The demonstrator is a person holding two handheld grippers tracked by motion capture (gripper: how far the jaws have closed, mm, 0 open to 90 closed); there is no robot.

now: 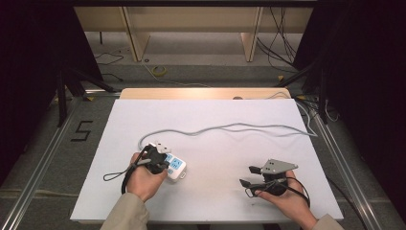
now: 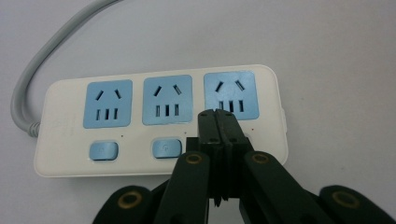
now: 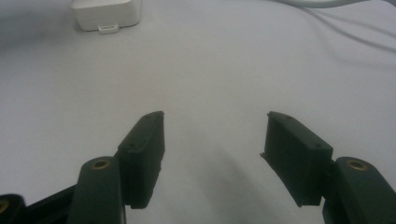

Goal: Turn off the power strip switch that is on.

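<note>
A white power strip [image 2: 154, 123] with three blue sockets and blue switch buttons lies left of centre on the white table cover [image 1: 215, 148]. Its grey cable [image 1: 230, 128] snakes off to the right edge. My left gripper [image 2: 217, 114] is shut, with nothing between the jaws. Its tips point down at the strip below the right-hand socket and hide the spot where a third button would sit. In the high view the left gripper [image 1: 160, 160] sits over the strip [image 1: 176, 166]. My right gripper [image 1: 249, 175] rests at the front right, open and empty [image 3: 215, 121], apart from the strip's end [image 3: 106, 11].
A black strap loop [image 1: 112, 176] lies beside the left hand. Behind the table's wooden back edge [image 1: 201, 92] is floor with loose cables [image 1: 160, 71] and wooden furniture legs [image 1: 136, 43]. Dark stands flank both sides.
</note>
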